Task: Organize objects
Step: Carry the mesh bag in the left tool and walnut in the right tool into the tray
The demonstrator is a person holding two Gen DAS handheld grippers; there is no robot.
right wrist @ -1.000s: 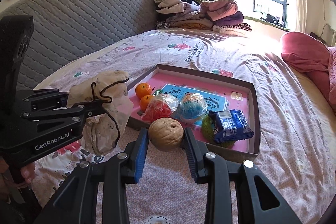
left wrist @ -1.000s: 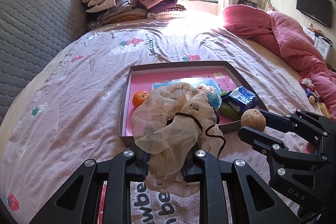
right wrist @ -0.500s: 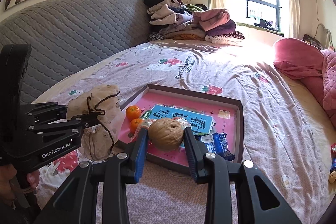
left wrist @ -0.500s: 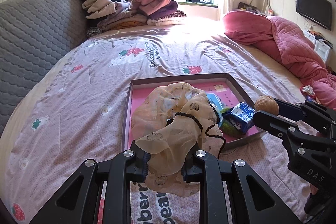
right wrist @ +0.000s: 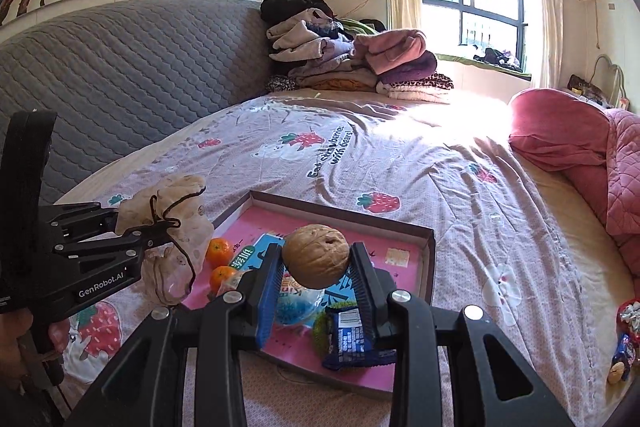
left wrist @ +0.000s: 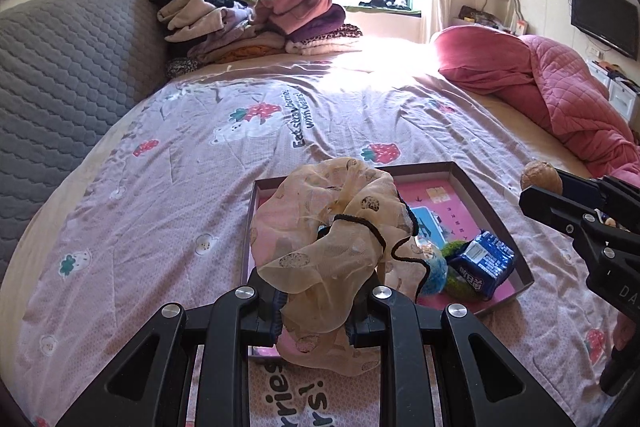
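Walnut: tan, wrinkled, clamped in the right gripper, lower centre, above the tray. Scarf: sheer beige, black cord, pinched by the left gripper; lower end bunched, hiding the tray's left part. Tray: pink, holding two oranges, blue packet, wrapped ball partly hidden.

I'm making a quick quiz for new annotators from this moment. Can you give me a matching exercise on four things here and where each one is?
Things:
1. walnut
2. sheer scarf
3. blue snack packet
4. folded clothes

Places:
A. piled at the far end of the bed
B. lying in the pink tray
C. pinched in the left hand-held gripper
D. clamped in the right hand-held gripper

Pairs: 1-D, 2-C, 3-B, 4-A
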